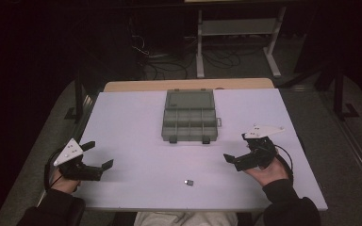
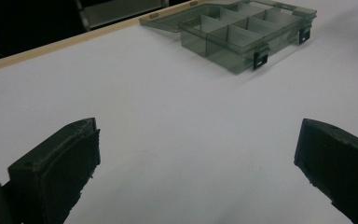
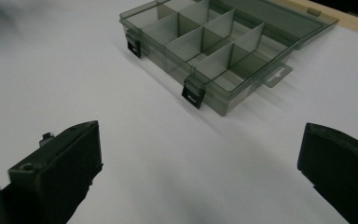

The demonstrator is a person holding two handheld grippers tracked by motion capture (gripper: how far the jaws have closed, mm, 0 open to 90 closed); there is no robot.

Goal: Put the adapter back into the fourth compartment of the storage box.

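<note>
Your left gripper [image 1: 97,155] is sitting at eight o'clock on the table [image 1: 132,122], your right gripper [image 1: 236,148] at four. The compartment box [image 1: 189,123] is lying at twelve, the small part [image 1: 188,181] at six, between your grippers.

The bench [image 1: 136,155] is plain white with a faint lilac cast, and a pale wooden edge [image 1: 188,84] shows along its far side. On it the compartment box [image 1: 189,117] is smoky grey-green translucent plastic, its dividers the same tint, with two dark latches [image 3: 193,93] at the front. The small part [image 1: 188,181] near the front edge is dark grey with a lighter spot. Both the left gripper [image 1: 99,157] and the right gripper [image 1: 235,148] are matte black, their fingers [image 2: 58,170] black too, each topped by a light grey plate [image 1: 262,130]. The person's sleeves [image 1: 290,202] are black. The floor [image 1: 330,141] is grey.
</note>
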